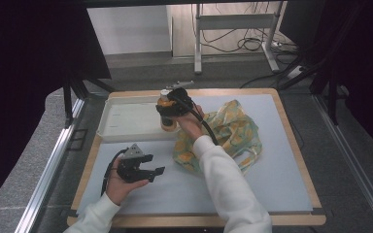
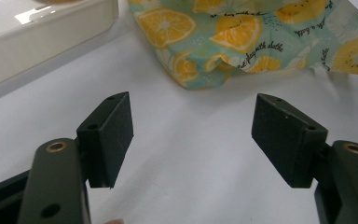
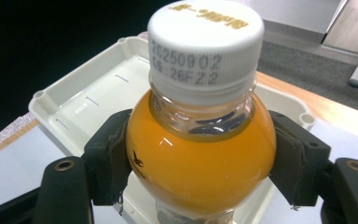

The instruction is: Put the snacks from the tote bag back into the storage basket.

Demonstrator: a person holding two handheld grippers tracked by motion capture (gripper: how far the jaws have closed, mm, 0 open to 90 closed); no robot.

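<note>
A small bottle of orange juice (image 3: 200, 154) with a white cap (image 3: 205, 39) stands upright between the jaws of my right gripper (image 3: 200, 163), whose pads press on its round shoulder from both sides. In the high view that gripper (image 1: 171, 112) holds the bottle (image 1: 167, 125) over the right end of the white tray (image 1: 126, 116). My left gripper (image 1: 156, 174) lies in the person's left hand near the front left of the mat, jaws wide apart and nothing between them. From its own view it (image 2: 193, 140) points at the lemon-print cloth bag (image 2: 247, 37).
The crumpled fruit-print bag (image 1: 228, 133) lies right of the tray on the pale mat (image 1: 272, 184). The table's wooden rim (image 1: 298, 145) runs around the mat. A metal table frame and cables (image 1: 243, 39) stand on the floor beyond.
</note>
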